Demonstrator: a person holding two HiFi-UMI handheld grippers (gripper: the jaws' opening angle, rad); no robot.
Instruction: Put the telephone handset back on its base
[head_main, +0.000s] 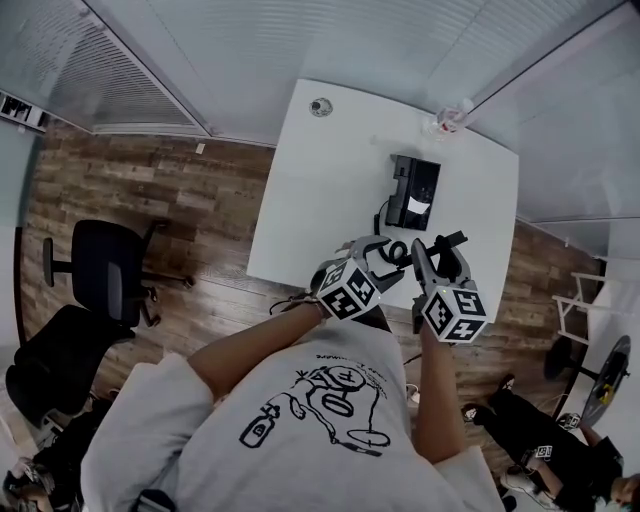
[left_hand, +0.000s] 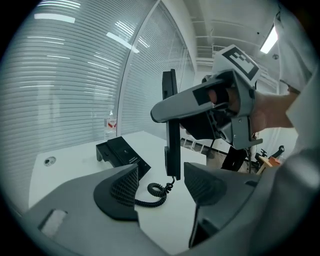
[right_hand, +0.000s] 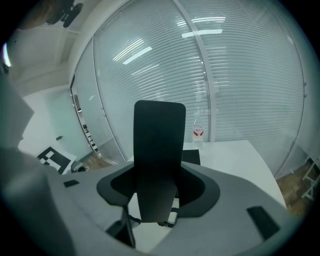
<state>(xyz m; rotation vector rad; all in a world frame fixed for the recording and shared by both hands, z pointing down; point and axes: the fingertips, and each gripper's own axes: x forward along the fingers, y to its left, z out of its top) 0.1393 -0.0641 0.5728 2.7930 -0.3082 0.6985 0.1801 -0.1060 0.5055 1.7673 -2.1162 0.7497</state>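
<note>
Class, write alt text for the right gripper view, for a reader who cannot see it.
The right gripper clamps a black telephone handset upright, filling the centre. Behind it lie a white table, a water bottle and blind-covered glass walls.

Black phone on white, grey grippers with black-and-white cubes
The table (head_main: 300, 200) is plain white, while the telephone base (left_hand: 122, 155), the handset (right_hand: 159, 170) and its coiled cord (left_hand: 152, 195) are all black. The left gripper (left_hand: 161, 187) and the right gripper (right_hand: 157, 187) have pale grey shells with black jaw linings. The left one's pads (left_hand: 125, 185) show a fine criss-cross mesh. Each marker cube (head_main: 348, 290) is white with black square patterns. The floor (head_main: 150, 190) is brown wood plank, the office chair (head_main: 105, 265) is black, and the blinds (left_hand: 60, 75) are pale with horizontal slats. The shirt (head_main: 320, 440) is light grey with a black line drawing, and the clear bottle (right_hand: 198, 132) has a red label
</note>
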